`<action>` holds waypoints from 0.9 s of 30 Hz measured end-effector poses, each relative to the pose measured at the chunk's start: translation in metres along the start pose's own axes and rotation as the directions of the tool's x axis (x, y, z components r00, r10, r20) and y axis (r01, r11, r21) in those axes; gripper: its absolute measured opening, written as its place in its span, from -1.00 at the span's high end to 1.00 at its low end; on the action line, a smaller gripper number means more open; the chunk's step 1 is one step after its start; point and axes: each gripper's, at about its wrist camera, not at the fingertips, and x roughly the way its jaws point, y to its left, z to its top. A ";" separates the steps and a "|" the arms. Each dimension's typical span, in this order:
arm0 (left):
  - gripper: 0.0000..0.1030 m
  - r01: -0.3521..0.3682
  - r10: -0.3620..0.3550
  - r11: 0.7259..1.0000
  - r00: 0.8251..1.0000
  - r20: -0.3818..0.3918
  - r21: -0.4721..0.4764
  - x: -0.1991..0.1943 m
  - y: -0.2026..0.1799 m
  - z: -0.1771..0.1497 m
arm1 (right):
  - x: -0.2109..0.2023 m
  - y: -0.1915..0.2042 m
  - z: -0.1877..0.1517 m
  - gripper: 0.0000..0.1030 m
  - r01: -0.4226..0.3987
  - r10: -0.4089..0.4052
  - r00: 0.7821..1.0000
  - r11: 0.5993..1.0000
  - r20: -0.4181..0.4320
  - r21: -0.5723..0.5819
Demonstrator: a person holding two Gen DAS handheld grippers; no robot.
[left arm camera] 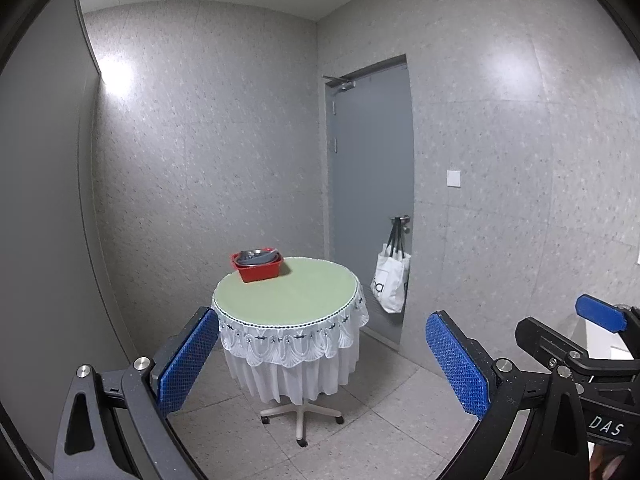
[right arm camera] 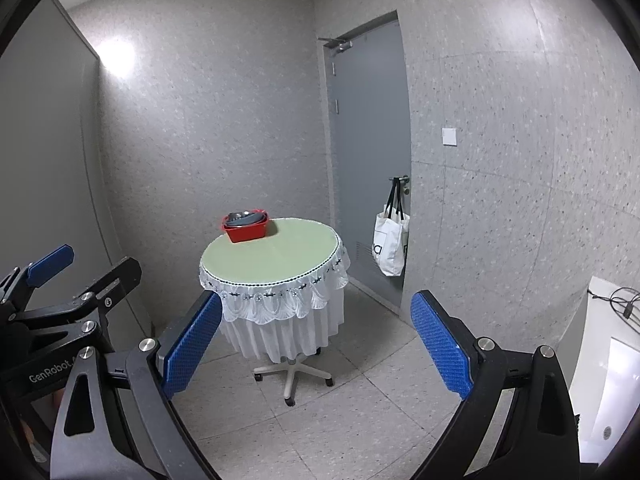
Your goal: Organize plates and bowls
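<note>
Red plastic basin holding the stacked dishes, seen well ahead of both sets of jaws.

Grey bowls and plates (left arm camera: 256, 257) are stacked inside the red basin (left arm camera: 259, 271), which is set at the far-left edge of the round desk (left arm camera: 288, 292) (green top, white lace skirt, wheeled base). The left gripper (left arm camera: 316, 360) and right gripper (right arm camera: 316, 344) are both held with jaws wide apart and nothing between them, well short of the desk. The basin lies ahead and slightly left of each gap, so the left gripper is judged marginally nearer. Its long axis runs roughly across the line of approach. A white bag (right arm camera: 390, 242) is hung on the door handle, right of the jaws.
</note>
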 end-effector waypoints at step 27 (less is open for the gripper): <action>-0.99 0.006 -0.006 1.000 0.999 0.032 0.018 -0.023 -0.015 -0.017 | -0.022 -0.027 -0.011 -0.89 -0.009 0.009 1.000 1.000 0.009 0.019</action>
